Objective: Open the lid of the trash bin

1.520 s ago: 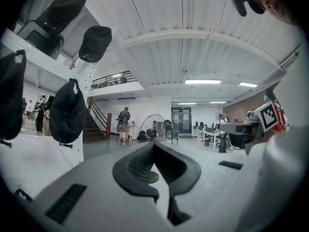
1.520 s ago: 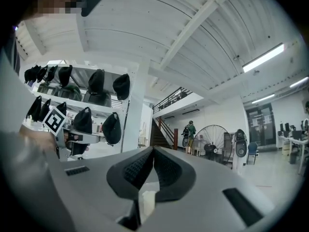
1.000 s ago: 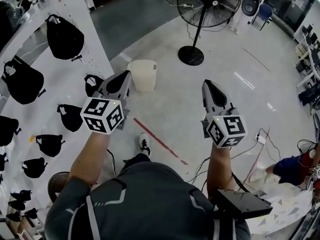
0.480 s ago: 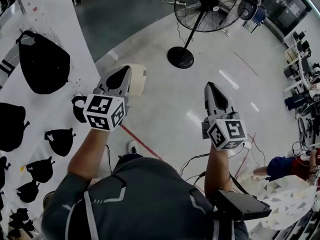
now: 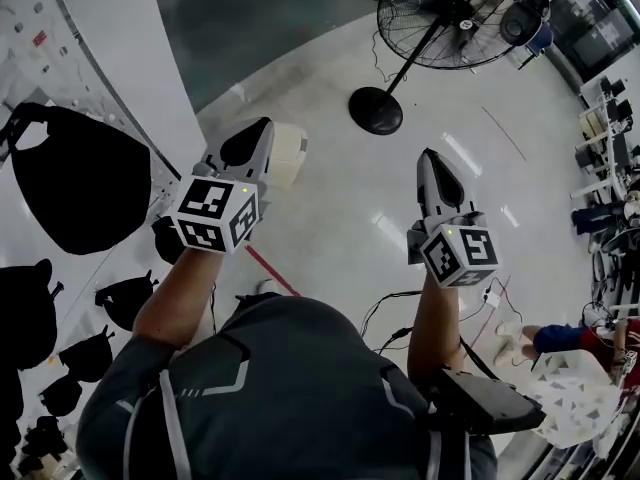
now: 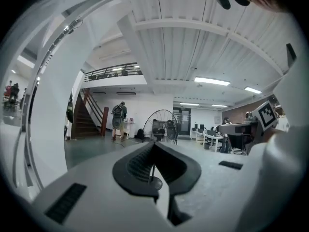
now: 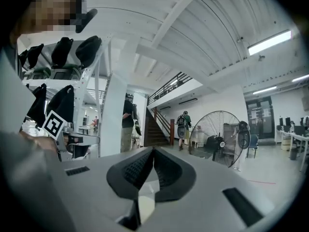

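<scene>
A cream trash bin (image 5: 288, 158) stands on the floor ahead in the head view, its lid down; my left gripper hides its left part. The left gripper (image 5: 257, 131) is held out in front of the bin's left side, jaws shut on nothing. The right gripper (image 5: 429, 158) is held to the bin's right, well apart from it, also shut and empty. In the left gripper view the closed jaws (image 6: 153, 145) point level across the hall. The right gripper view likewise shows closed jaws (image 7: 153, 150). I cannot make out the bin for certain in either gripper view.
A standing fan (image 5: 440, 13) with a round black base (image 5: 376, 110) stands beyond the bin. A white rack hung with black bags (image 5: 80, 183) runs along the left. Red floor tape (image 5: 272, 271) and cables (image 5: 390, 303) lie near my feet. A person (image 5: 565, 336) crouches at lower right.
I have walked forward: the bin and fan base sit nearer and the rack's bags loom larger. Both grippers keep their pose and stay shut.
</scene>
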`<state>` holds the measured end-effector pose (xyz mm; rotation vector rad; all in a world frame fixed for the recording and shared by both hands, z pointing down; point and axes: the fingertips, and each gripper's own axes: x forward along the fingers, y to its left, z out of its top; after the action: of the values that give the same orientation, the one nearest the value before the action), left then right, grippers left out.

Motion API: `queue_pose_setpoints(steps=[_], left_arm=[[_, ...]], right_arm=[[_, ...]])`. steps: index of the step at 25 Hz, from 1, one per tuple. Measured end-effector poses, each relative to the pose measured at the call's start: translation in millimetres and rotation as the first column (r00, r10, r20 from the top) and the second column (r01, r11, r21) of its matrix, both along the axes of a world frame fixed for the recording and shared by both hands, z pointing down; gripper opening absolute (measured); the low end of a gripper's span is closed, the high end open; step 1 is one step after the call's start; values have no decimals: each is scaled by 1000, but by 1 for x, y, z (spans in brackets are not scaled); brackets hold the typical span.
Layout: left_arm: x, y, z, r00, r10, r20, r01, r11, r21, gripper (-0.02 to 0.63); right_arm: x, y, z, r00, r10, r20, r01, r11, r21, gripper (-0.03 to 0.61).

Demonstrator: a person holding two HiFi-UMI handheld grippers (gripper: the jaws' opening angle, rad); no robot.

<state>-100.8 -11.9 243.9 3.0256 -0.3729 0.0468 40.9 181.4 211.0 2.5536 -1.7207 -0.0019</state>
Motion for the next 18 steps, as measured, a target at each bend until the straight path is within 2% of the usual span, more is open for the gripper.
queue_pose_setpoints(steps=[4,7,10,13,18], left_arm=[[12,-16,16,1000,13,15,-12,999,-32,8],[18,-26,11,1000,8,19,-8,1000,-15,8],[23,-35,14,999,-20,30,20,1000,-16,8],[32,-53,13,996,-83,26,84,996,-20,8],[67,-91,11,987,-154,41,156,987,-35,8]], right_arm=[[13,-34,3,999,-40,-5,40,999,-18,26],[23,-58,1,997,-77,-13,76,997,-20,26],[38,-82,6,993,-121,-2,121,992,-22,26],[58,-116,2,982,-191,-3,191,982,4,26],[109,-173,-1,958,-286,17,286,958,3,26]])
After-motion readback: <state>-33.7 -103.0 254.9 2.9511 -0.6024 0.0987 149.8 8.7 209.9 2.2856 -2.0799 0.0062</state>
